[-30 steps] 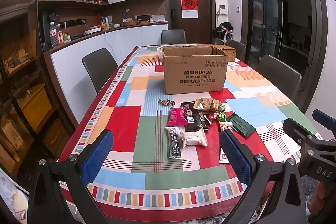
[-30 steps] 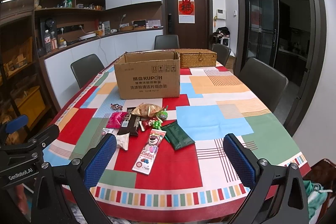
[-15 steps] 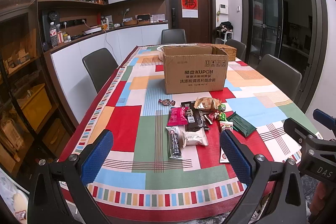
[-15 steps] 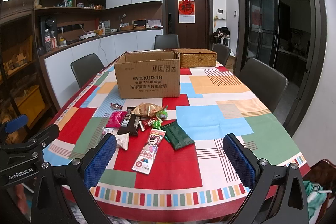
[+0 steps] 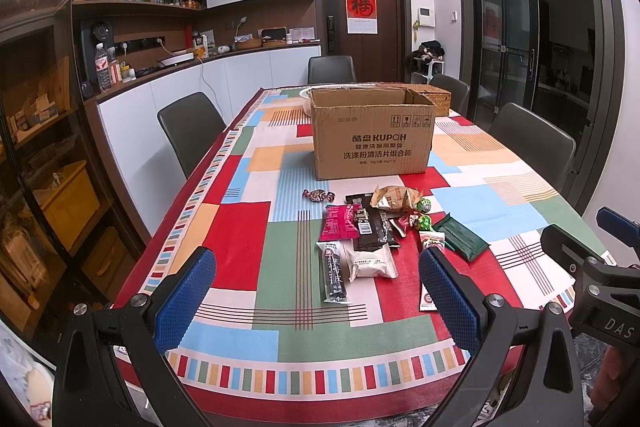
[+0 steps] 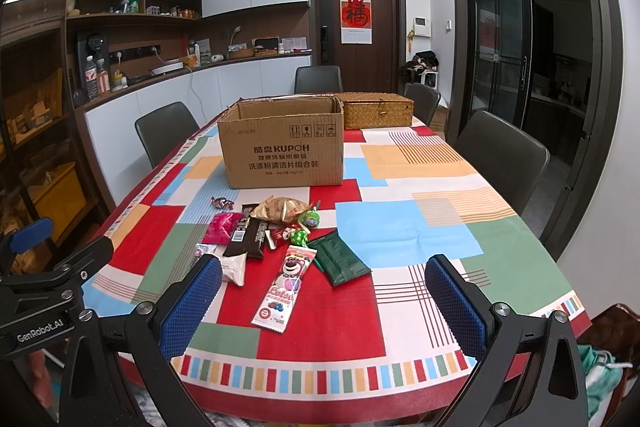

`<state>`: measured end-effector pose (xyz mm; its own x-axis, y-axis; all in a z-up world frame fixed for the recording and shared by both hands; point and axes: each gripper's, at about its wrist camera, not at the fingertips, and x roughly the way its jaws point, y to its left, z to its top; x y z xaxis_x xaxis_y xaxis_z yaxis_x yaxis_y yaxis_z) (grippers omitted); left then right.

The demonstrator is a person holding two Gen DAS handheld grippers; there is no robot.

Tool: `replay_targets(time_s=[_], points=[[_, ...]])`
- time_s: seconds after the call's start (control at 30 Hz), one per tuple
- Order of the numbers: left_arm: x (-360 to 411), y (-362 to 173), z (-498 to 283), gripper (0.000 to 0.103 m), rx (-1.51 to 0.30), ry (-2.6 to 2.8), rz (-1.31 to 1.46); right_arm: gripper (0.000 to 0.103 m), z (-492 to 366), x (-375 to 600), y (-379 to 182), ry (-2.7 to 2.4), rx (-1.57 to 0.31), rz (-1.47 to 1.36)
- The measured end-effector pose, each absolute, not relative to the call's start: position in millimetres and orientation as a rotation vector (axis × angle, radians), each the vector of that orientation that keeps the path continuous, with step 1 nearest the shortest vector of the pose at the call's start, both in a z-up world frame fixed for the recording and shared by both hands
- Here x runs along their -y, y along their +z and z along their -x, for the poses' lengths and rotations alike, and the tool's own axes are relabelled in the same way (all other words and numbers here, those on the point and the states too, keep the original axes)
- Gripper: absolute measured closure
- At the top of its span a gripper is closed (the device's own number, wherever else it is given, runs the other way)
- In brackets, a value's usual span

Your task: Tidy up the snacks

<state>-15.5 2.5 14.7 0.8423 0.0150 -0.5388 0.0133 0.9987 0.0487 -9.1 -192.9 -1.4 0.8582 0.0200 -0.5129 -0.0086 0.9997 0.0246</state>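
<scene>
The cardboard box (image 6: 282, 145) carries on its front the brand "酷盘 KUPOH", below it "健康洗碗用酷盘" and "洗涤粉清洁片组合装"; a smaller line under these is too fine to read, and 4 handling symbols stand at the upper right of that face. The long bear-printed packet (image 6: 286, 287) reads "Lotso" near its lower end. The black stick packet (image 5: 334, 277) bears vertical Chinese characters, too small to make out surely. The red hanging (image 6: 355, 15) on the door shows "福". The left gripper's body (image 6: 40, 327) is marked "GenRobot.AI"; the right gripper's body (image 5: 616, 325) shows "DAS".
</scene>
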Motion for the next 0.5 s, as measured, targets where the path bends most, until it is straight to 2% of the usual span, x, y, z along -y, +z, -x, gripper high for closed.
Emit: replay_targets(time_s=[0.5], points=[[-6.1, 13.7, 14.9, 0.0, -0.573, 0.007, -0.049, 0.0, 8.3, 191.7, -3.2, 0.018, -0.542, -0.02]])
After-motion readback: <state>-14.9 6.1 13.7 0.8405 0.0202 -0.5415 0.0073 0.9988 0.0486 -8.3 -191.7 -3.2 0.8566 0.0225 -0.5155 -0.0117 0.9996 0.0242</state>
